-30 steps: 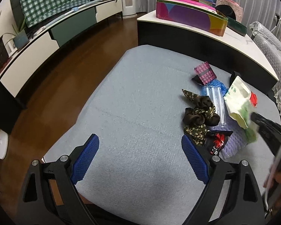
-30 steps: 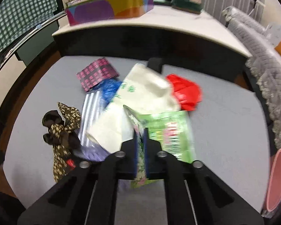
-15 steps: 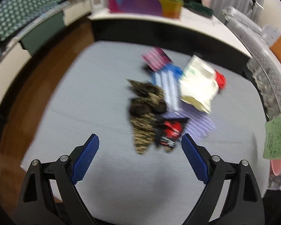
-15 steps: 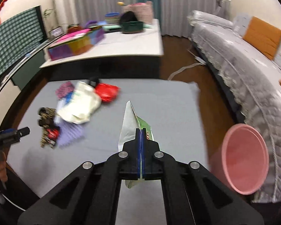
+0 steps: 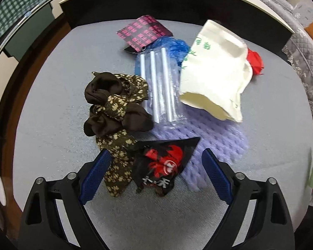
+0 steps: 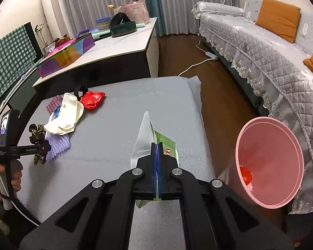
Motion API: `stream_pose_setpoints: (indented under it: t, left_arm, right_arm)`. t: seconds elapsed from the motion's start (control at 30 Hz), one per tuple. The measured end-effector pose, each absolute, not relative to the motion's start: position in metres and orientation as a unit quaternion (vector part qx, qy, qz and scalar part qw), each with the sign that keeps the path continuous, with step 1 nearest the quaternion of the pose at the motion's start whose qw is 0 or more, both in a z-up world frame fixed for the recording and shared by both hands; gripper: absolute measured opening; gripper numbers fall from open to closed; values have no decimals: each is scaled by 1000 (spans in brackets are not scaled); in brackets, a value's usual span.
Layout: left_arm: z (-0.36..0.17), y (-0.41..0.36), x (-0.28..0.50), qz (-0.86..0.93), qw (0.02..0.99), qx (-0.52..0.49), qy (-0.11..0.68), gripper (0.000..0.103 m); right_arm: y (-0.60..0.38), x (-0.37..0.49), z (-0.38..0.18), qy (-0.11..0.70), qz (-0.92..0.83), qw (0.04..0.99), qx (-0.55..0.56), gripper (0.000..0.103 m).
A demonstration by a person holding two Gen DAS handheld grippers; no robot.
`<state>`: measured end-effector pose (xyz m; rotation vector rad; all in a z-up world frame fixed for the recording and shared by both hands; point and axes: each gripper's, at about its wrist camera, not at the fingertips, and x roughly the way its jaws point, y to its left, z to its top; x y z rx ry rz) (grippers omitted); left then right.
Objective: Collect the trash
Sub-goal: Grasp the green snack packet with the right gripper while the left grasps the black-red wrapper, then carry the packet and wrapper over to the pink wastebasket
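Now the right gripper (image 6: 156, 148), clamping the green wrapper (image 6: 165, 145), is nearing the pink bin (image 6: 269, 164) on its right, while the left gripper (image 5: 154, 166), jaws narrowing but untouched, is straddling the black-and-red packet (image 5: 162, 166) for the next pick.

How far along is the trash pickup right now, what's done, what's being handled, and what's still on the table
Done: one red piece already lies in the pink bin. In hand: the right gripper is shut on a green wrapper, not yet over the bin. The left gripper, jaws just closing but open, straddles a black-and-red wrapper. Left: the cream bag, straw pack, purple foam net, pink-patterned packet, red bag.
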<state>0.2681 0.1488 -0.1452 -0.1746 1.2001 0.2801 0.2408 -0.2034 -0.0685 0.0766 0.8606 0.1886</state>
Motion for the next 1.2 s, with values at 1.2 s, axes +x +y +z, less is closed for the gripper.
stream_pose_setpoints:
  t: [1.2]
  left_arm:
    - [-23, 74, 65, 4, 884, -55, 465, 42]
  right_arm:
    - [-158, 60, 13, 359, 209, 909, 25, 1]
